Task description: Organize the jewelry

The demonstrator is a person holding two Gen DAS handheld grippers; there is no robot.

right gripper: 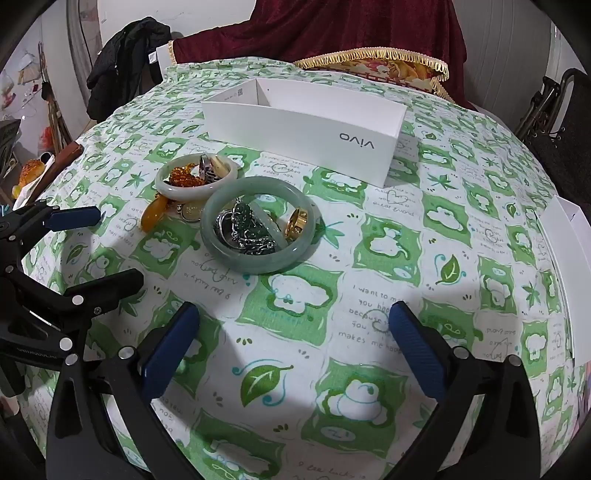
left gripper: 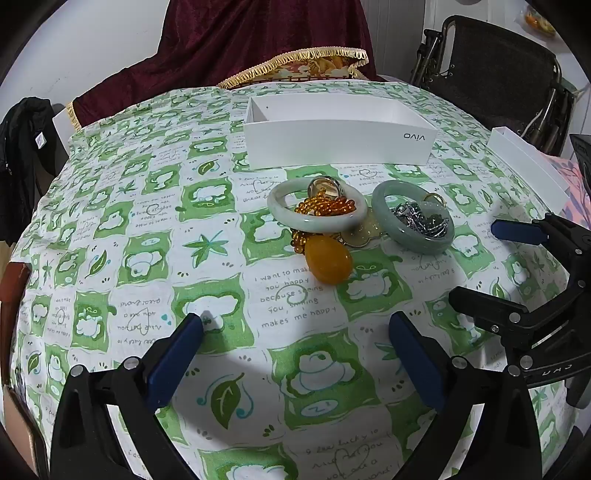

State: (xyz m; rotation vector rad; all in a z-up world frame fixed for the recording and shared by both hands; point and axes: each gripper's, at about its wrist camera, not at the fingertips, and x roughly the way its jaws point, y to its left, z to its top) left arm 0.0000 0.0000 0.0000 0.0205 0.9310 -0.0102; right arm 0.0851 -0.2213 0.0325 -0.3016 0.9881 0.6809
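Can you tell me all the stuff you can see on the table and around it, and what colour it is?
white box: one, white with grey letters, open, far side of the table
pale bangle: one, whitish green, left of the pile, amber beads inside it
green bangle: one, grey-green, nearer, silver chain and gold ring inside it
amber egg pendant: one, orange-yellow, lying in front of the pale bangle
box lid: one, white, right edge of the table
tablecloth: one, green and white checks with leaves
curtain: one, dark red, behind the table
left claw: one, black with blue pads, open, empty
right claw: one, black with blue pads, open, empty
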